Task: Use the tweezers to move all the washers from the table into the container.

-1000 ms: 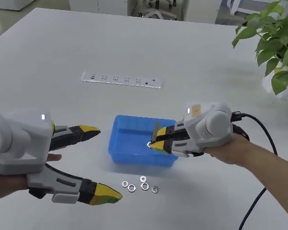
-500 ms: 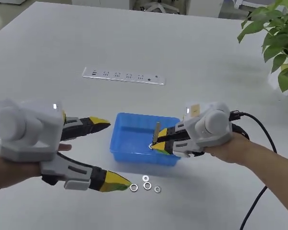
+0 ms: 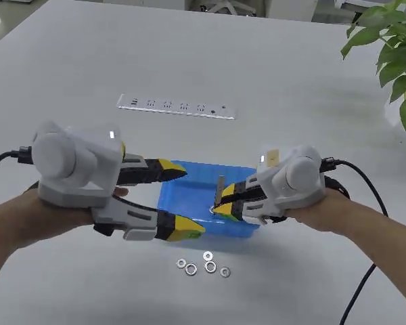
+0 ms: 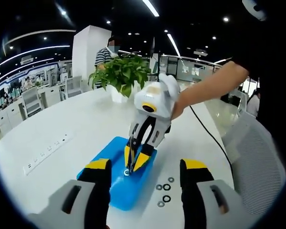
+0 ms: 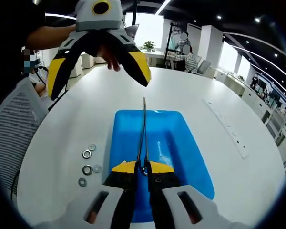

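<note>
Left gripper (image 3: 191, 202) has closed in on the blue plastic container (image 3: 199, 186), head view centre, jaws spread, empty; right gripper (image 3: 220, 206) clenches slim metal tweezers (image 3: 221, 188) over it; steel washers (image 3: 203, 264) lie on the table (image 3: 291, 88) below. Left gripper view: washers (image 4: 164, 191) lower right, outside the container. Right gripper view: washers (image 5: 88, 162) left. Judged: between picks; next, lower tips precisely onto one washer.

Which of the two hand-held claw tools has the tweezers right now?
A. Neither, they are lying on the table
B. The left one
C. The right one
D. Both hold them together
C. In the right gripper view the tweezers are clamped between the closed fingers of the right gripper, over the blue container. The left gripper has its fingers spread with nothing between them.
</note>
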`<state>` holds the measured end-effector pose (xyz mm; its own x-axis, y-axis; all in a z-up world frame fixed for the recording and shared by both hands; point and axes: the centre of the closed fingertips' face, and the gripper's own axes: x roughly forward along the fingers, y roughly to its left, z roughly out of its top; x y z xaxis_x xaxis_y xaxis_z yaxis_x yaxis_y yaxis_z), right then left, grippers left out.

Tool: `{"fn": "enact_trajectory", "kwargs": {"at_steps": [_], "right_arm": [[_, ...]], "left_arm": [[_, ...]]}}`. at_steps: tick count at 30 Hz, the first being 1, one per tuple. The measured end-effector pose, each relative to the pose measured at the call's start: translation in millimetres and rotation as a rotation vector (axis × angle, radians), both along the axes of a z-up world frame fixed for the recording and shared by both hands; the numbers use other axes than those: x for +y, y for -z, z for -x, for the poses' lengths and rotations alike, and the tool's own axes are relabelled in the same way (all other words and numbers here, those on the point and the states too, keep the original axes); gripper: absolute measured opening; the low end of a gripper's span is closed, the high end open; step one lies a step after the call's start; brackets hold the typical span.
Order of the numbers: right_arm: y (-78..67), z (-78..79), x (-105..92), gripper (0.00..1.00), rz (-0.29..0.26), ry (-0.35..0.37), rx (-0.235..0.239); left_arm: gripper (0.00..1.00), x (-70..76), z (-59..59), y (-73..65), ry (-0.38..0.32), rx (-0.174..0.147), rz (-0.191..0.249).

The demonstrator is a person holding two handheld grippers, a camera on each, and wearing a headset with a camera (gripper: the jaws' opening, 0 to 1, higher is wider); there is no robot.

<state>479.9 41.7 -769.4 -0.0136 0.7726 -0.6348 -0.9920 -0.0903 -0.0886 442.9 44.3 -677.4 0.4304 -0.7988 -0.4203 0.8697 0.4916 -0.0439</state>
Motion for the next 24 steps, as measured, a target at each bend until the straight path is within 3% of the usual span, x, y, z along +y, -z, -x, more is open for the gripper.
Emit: {"fn": "enact_trajectory", "kwargs": {"at_steps": [4,14,24], "right_arm": [[3.1,-0.8,-0.3,0.09,0.004,0.000,0.005],[6.7,-1.3,-0.3,0.09,0.015,-0.007,0.008],[7.2,-1.0,-0.2,0.09,0.022,-0.018,0.002]], "left_arm": [[0.57,-6.1,-10.9,0.3,0.010,-0.008,0.012],[0.26,-16.5,-30.8,12.6,0.060,-0.015,-0.028],[0.15,-23.8,-38.3,18.6,0.114,-0.027,-0.047]]}}
